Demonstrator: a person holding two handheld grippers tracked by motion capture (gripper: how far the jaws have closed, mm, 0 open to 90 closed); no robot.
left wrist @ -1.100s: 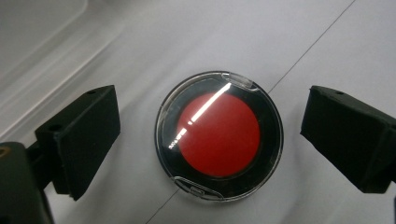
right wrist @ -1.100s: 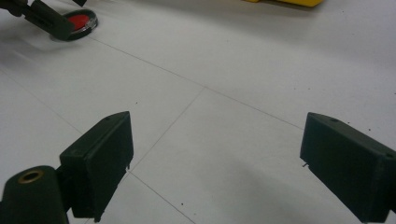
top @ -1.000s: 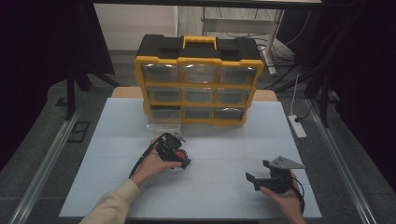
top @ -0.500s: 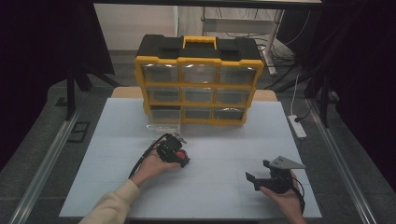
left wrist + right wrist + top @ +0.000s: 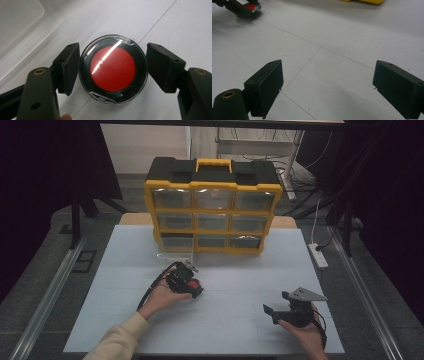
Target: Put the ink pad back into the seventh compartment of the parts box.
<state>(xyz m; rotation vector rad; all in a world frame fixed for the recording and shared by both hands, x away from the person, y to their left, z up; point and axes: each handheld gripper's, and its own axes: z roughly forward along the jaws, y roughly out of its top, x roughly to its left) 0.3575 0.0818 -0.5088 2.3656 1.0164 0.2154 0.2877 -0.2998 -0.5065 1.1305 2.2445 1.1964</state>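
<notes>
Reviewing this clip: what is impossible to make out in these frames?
- Drawer contents of the organizer: high view, too small, glare on the fronts.
- Round red case: in the high view the left gripper covers most of it; resting or lifted, unclear.
- Clear bin: left gripper view, blurred, cut off by the frame edge.

No text, label, brand, number or sign can be read anywhere. The yellow organizer (image 5: 213, 210) at the table's far edge bears no legible marking, and none is seen on the round red case (image 5: 113, 69).
</notes>
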